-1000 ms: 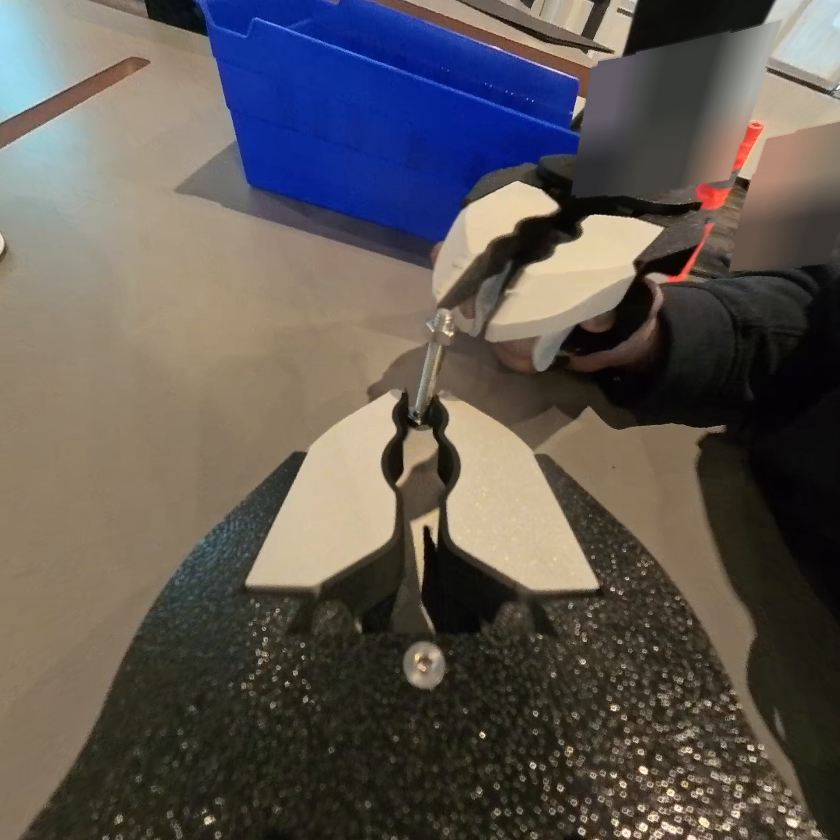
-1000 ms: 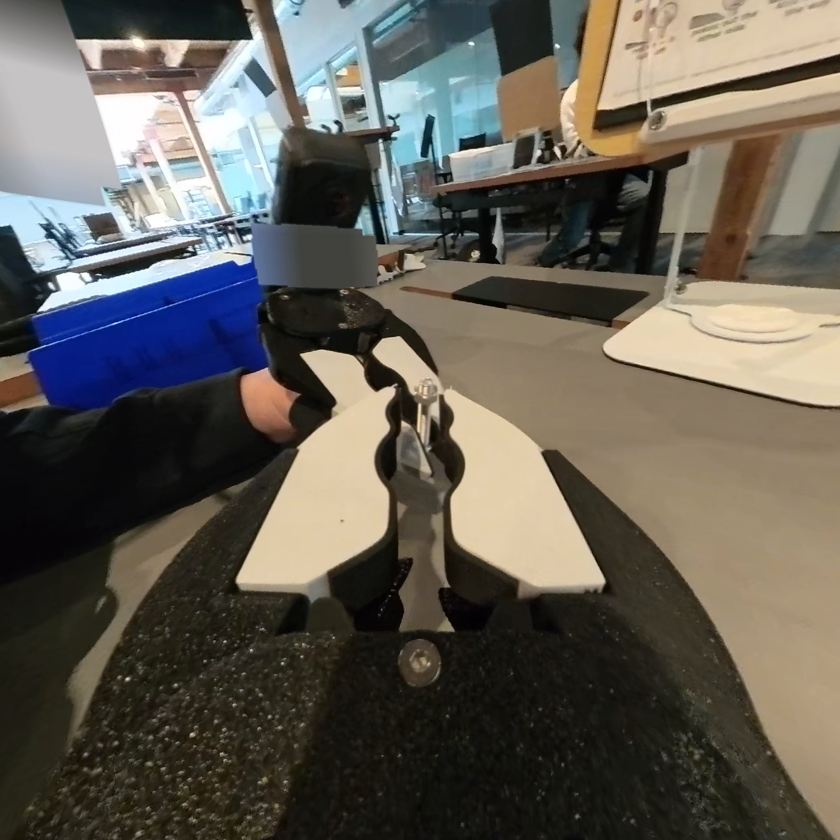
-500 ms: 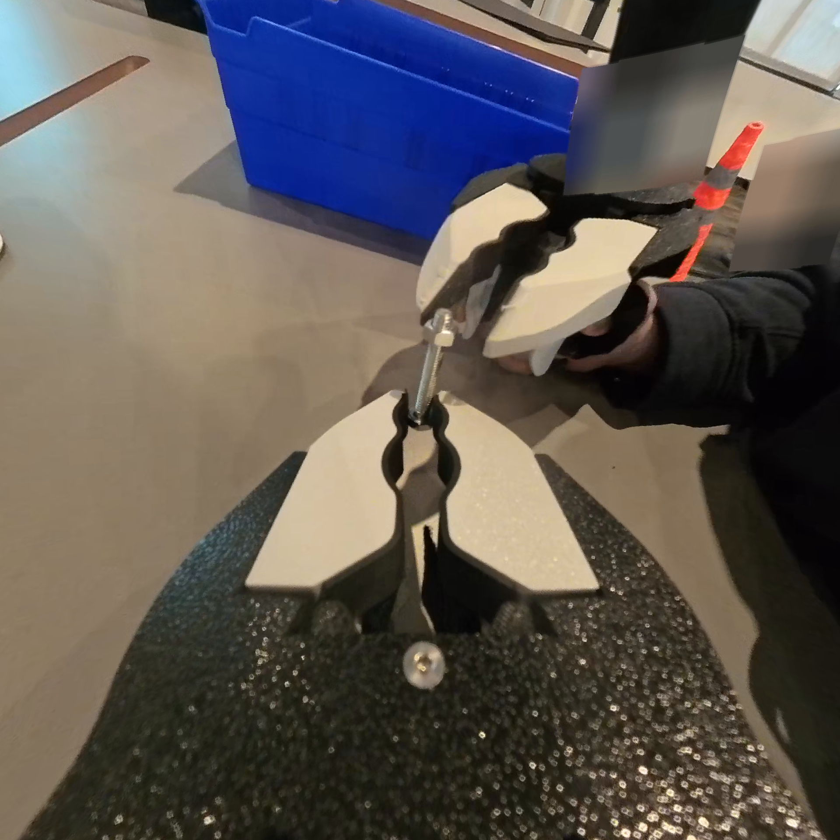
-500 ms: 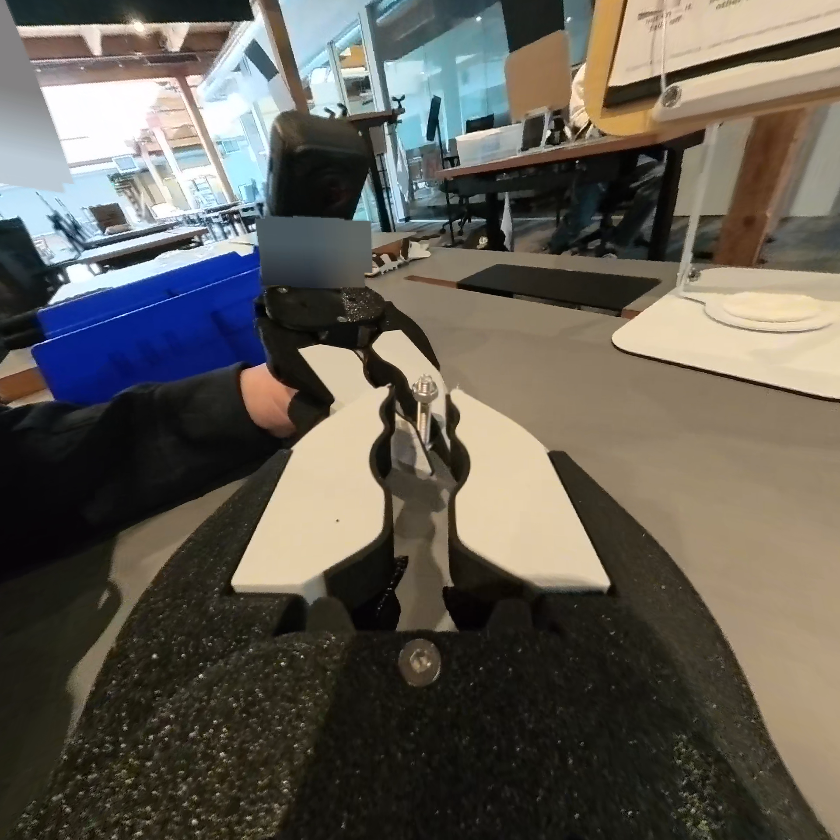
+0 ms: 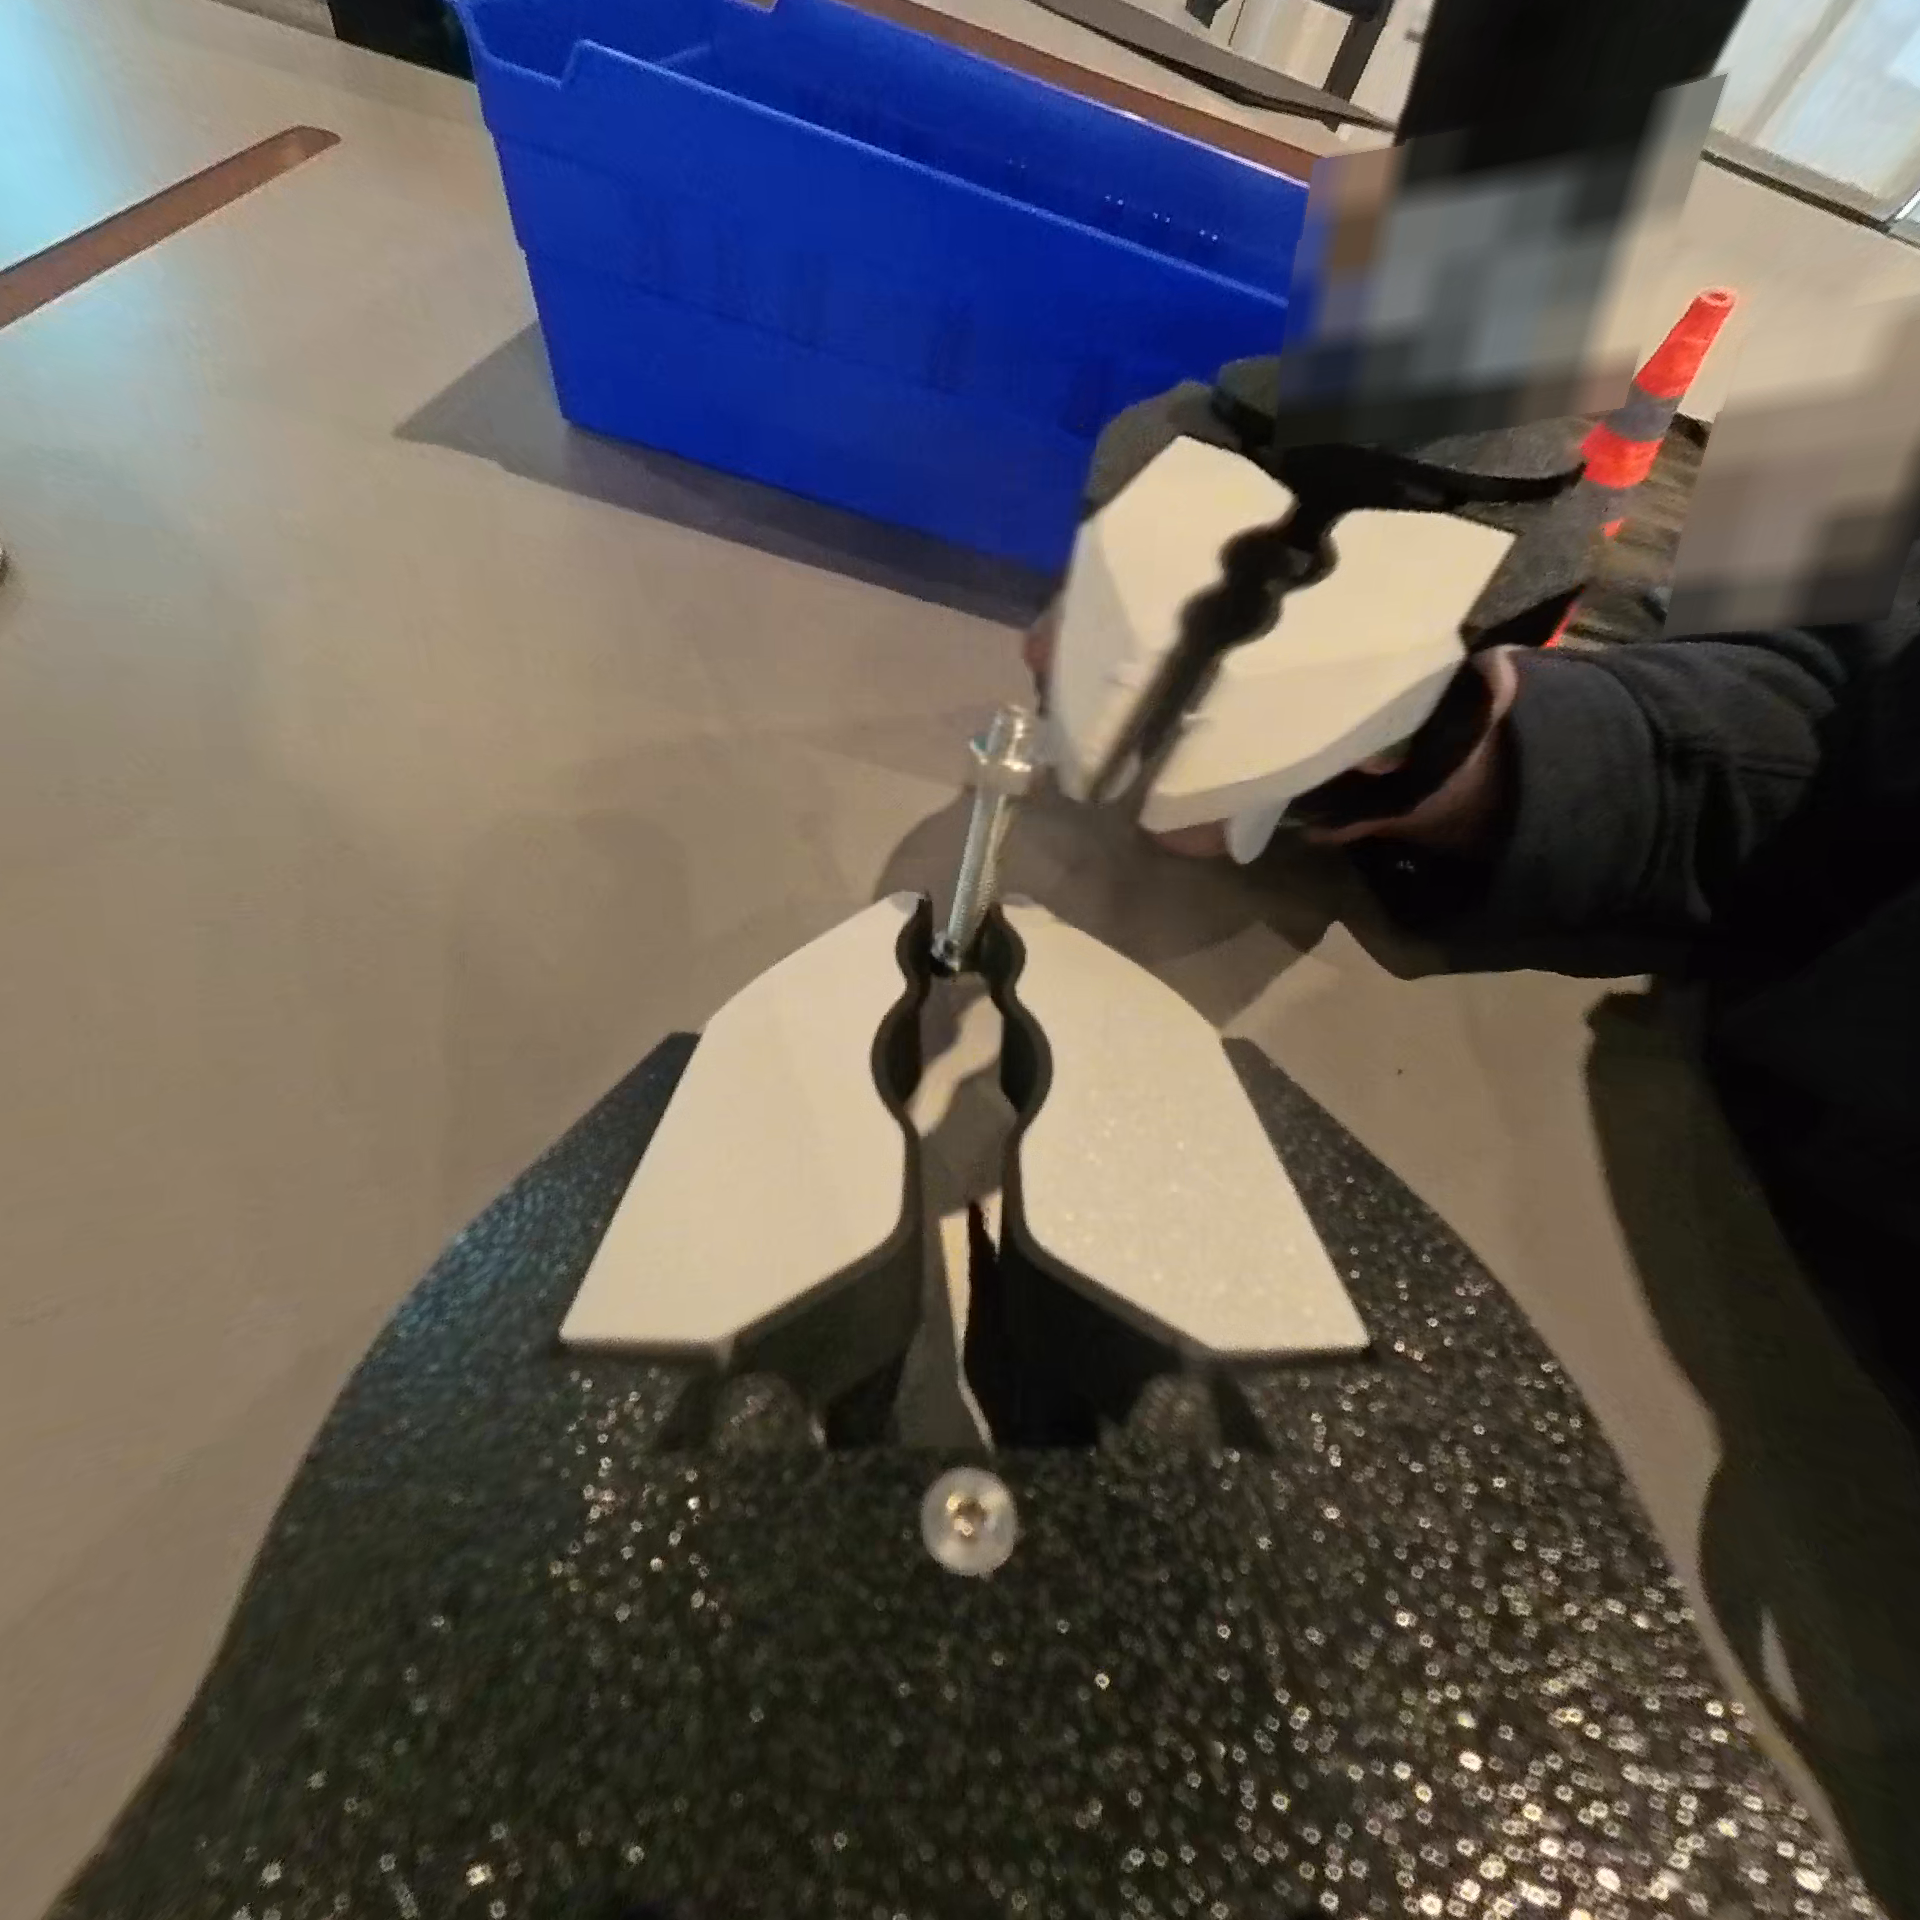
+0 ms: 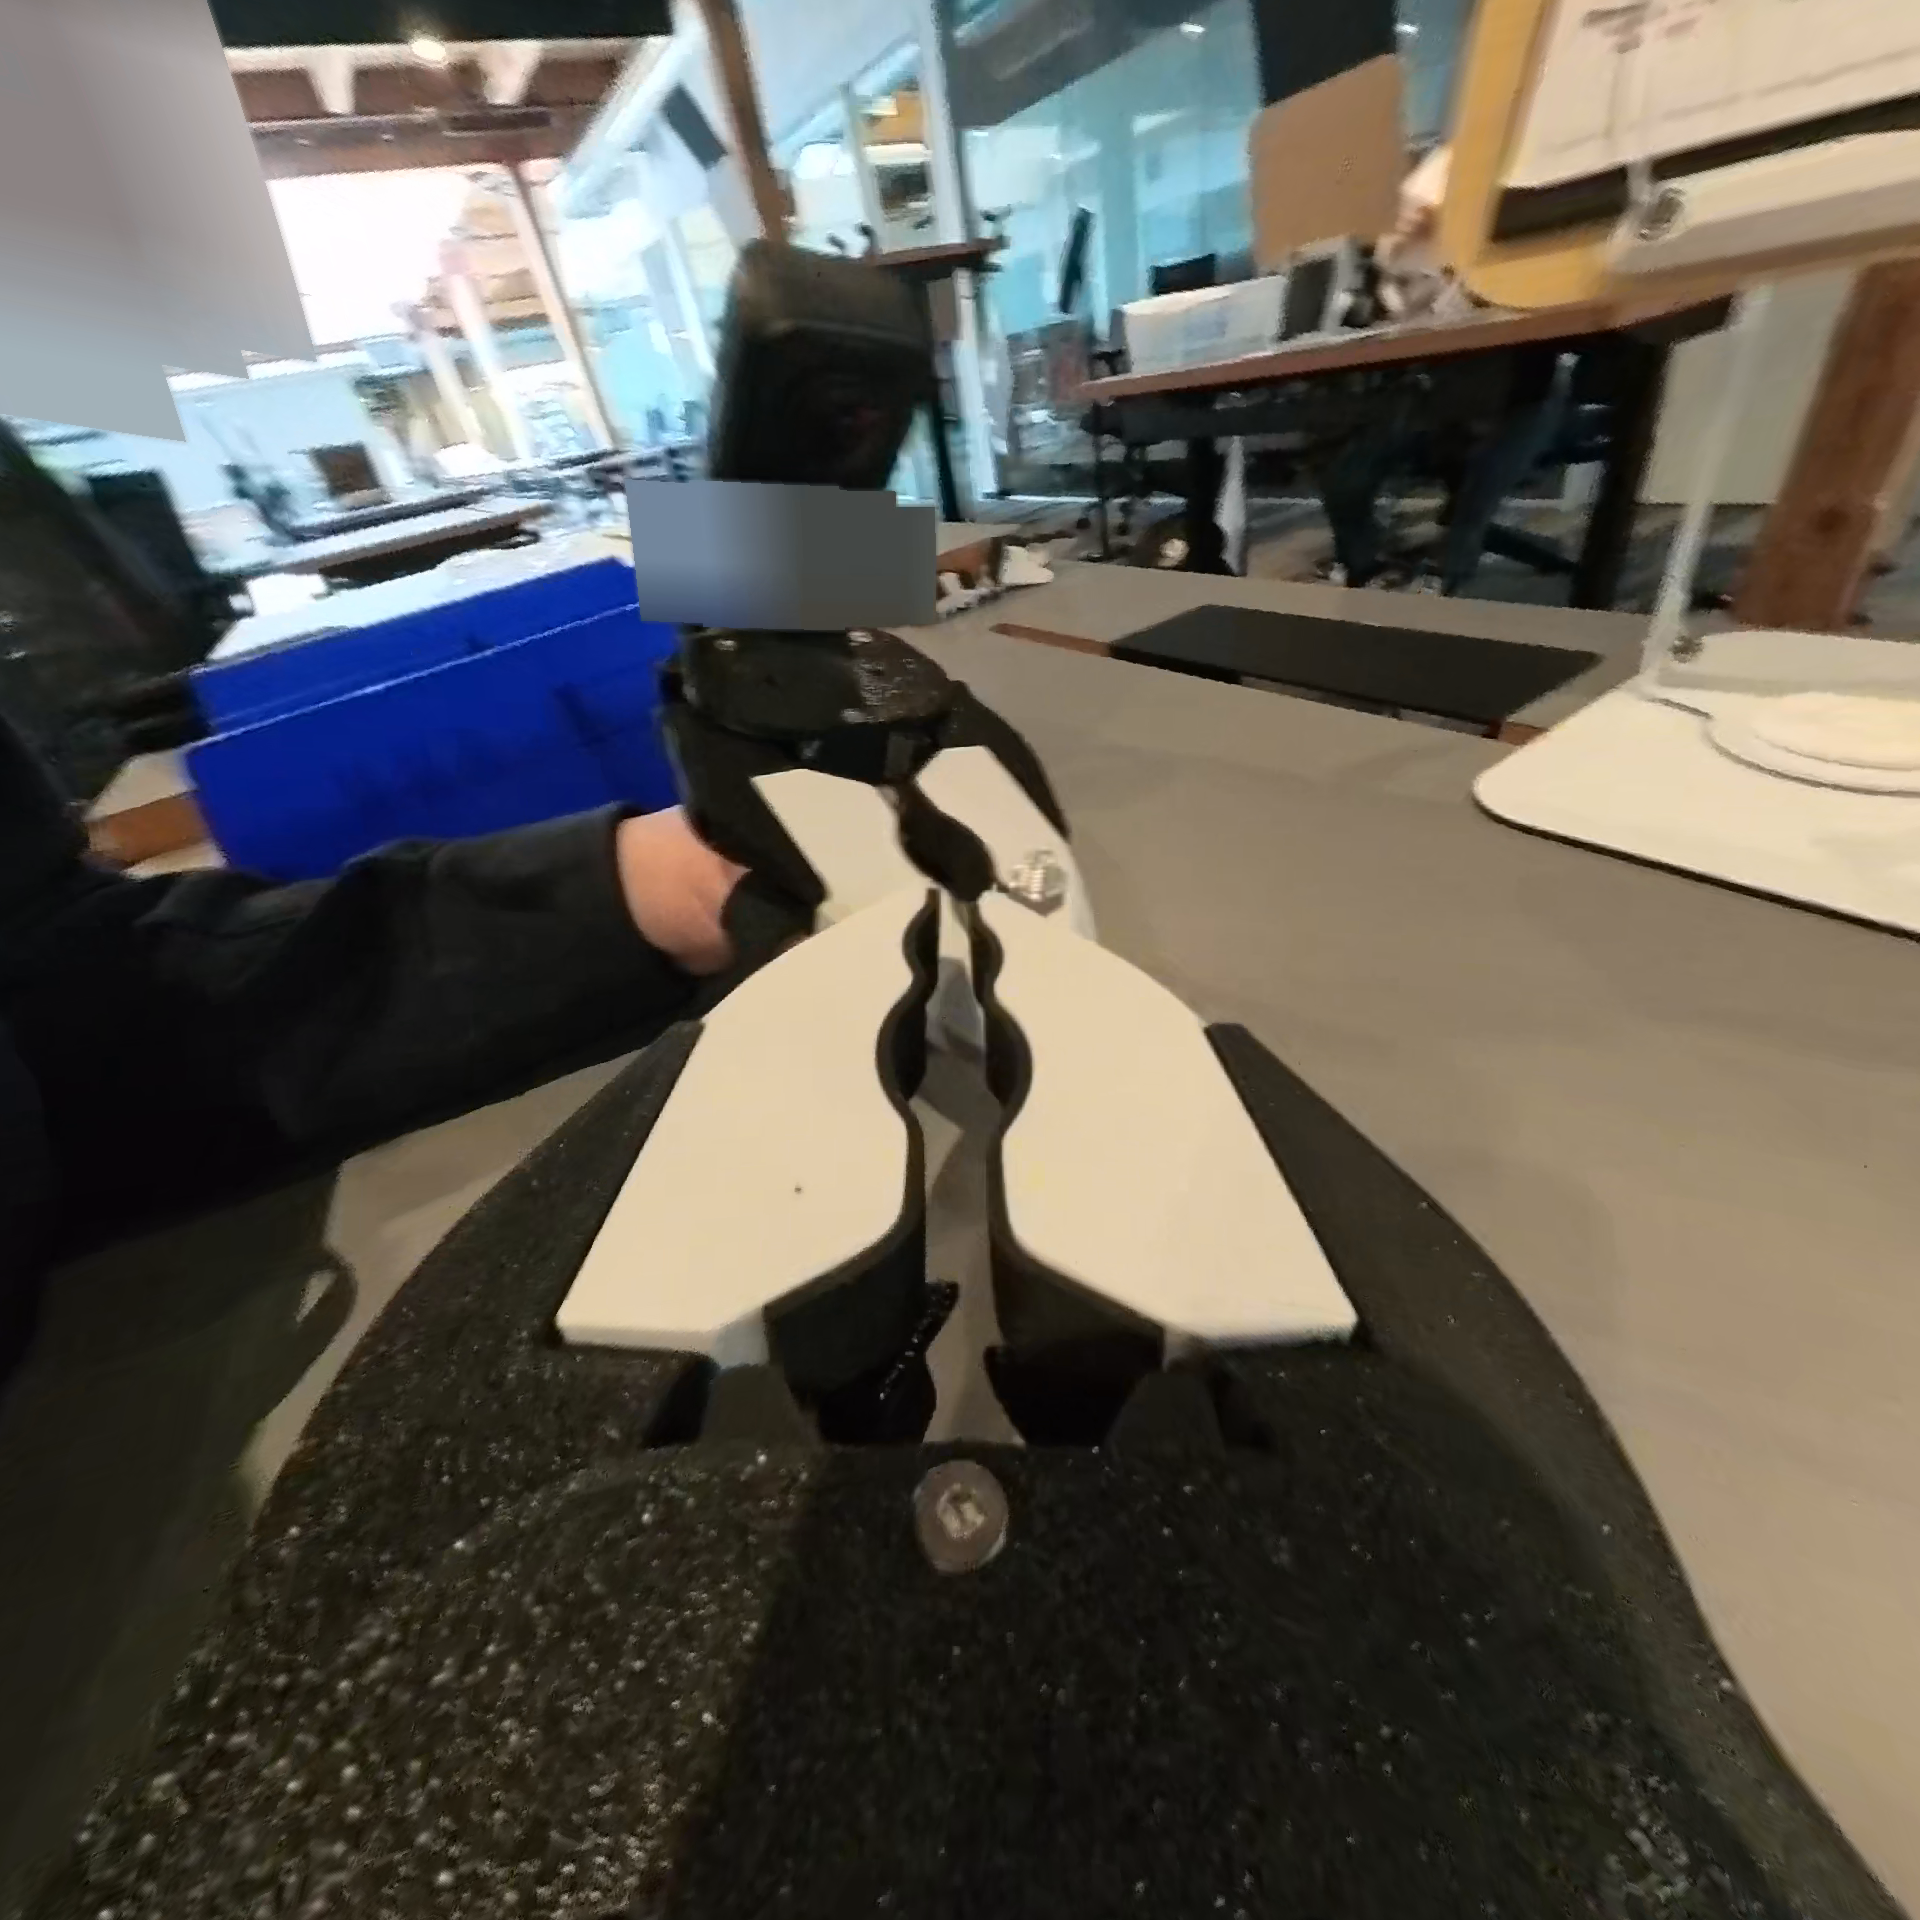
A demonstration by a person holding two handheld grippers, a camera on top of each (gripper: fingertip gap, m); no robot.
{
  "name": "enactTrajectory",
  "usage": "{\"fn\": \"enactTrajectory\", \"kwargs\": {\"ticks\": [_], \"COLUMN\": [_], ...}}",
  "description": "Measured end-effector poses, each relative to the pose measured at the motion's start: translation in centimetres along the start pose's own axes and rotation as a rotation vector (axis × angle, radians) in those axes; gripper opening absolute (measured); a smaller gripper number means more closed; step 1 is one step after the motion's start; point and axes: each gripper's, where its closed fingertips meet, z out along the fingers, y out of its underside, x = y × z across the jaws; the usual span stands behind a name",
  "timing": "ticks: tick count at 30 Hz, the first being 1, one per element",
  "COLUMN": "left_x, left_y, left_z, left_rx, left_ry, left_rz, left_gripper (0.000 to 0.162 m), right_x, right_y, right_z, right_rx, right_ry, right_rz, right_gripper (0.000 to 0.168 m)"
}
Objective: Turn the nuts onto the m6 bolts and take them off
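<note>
Bolt point(image 5: 982, 831) pinched in left hand-held gripper point(image 5: 961, 935); right hand-held gripper point(image 6: 956, 914) nearly closed, empty.

The bolt point(image 5: 982, 847) is a slim, silver, threaded rod, its lower end clamped between the tips of the left gripper point(image 5: 961, 940). It stands off the table, leaning slightly right, its free end pointing up and away. A silver hex nut point(image 5: 1006, 756) sits at that top end, just beside the right gripper point(image 5: 1107, 774), blurred.
</note>
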Motion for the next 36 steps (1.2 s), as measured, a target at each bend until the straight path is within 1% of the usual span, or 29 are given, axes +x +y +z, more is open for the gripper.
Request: {"fn": "enactTrajectory", "kwargs": {"ticks": [2,6,7,10,11,12,13,16,18,21,23,25,26,27,29,31,32,33,34,36], "left_x": [0.0,0.0,0.0,0.0,0.0,0.0,0.0,0.0,0.0,0.1,0.4,0.6,0.7,0.8,1.2,1.5,1.6,1.8,1.9,1.7], "left_y": [0.0,0.0,0.0,0.0,0.0,0.0,0.0,0.0,0.0,-0.1,-0.2,-0.2,-0.1,0.0,-0.2,-0.9,-1.4,-2.0,-2.7,-3.5], "left_z": [0.0,0.1,0.1,0.1,0.0,0.0,0.0,0.0,0.0,0.0,0.0,0.2,0.2,0.3,0.3,0.0,-0.1,-0.2,-0.4,-0.8], "left_rx": [-0.001,-0.005,-0.005,-0.004,-0.002,-0.001,0.0,0.0,0.003,0.007,0.011,0.008,0.001,-0.004,0.01,0.064,0.097,0.135,0.169,0.218], "left_ry": [0.001,0.002,0.002,0.002,0.001,0.001,0.001,0.0,0.0,0.008,0.021,0.03,0.034,0.04,0.064,0.07,0.058,0.043,0.025,-0.015], "left_rz": [0.001,0.002,0.003,0.002,0.001,0.0,0.0,0.001,0.002,0.006,0.014,0.021,0.026,0.031,0.041,0.069,0.105,0.14,0.167,0.197], "left_gripper": [0.01,0.01,0.01,0.01,0.01,0.01,0.01,0.01,0.01,0.01,0.01,0.01,0.01,0.01,0.01,0.01,0.015,0.025,0.034,0.046], "right_x": [-0.2,1.5,1.8,0.7,0.0,-0.8,-1.0,0.3,1.0,1.3,1.3,1.2,1.0,0.7,0.5,0.5,0.4,0.3,0.1,-0.1], "right_y": [-0.2,-0.5,-0.4,0.1,0.1,0.2,0.1,-0.2,0.1,0.9,1.2,1.2,1.3,1.3,1.2,0.6,0.2,-0.4,-1.4,-3.6], "right_z": [-0.3,-0.4,-0.3,0.2,0.1,0.0,-0.1,-0.4,-0.2,0.4,0.7,0.8,0.9,1.0,0.9,0.6,0.5,0.1,-0.4,-1.9], "right_rx": [0.017,0.036,0.028,-0.015,-0.014,-0.014,-0.012,0.016,-0.009,-0.074,-0.096,-0.099,-0.105,-0.11,-0.103,-0.066,-0.057,-0.049,-0.035,-0.019], "right_ry": [-0.006,0.104,0.122,0.05,0.006,-0.049,-0.057,0.02,0.044,0.034,0.021,0.003,-0.017,-0.04,-0.037,-0.022,-0.011,0.0,0.017,0.085], "right_rz": [-0.008,0.013,0.012,-0.011,-0.023,-0.03,-0.027,0.012,0.053,0.099,0.12,0.133,0.135,0.131,0.108,0.082,0.084,0.079,0.069,0.034], "right_gripper": [0.006,0.015,0.014,0.014,0.006,0.001,0.001,0.01,0.016,0.024,0.026,0.023,0.018,0.009,0.007,0.006,0.006,0.006,0.006,0.006]}}
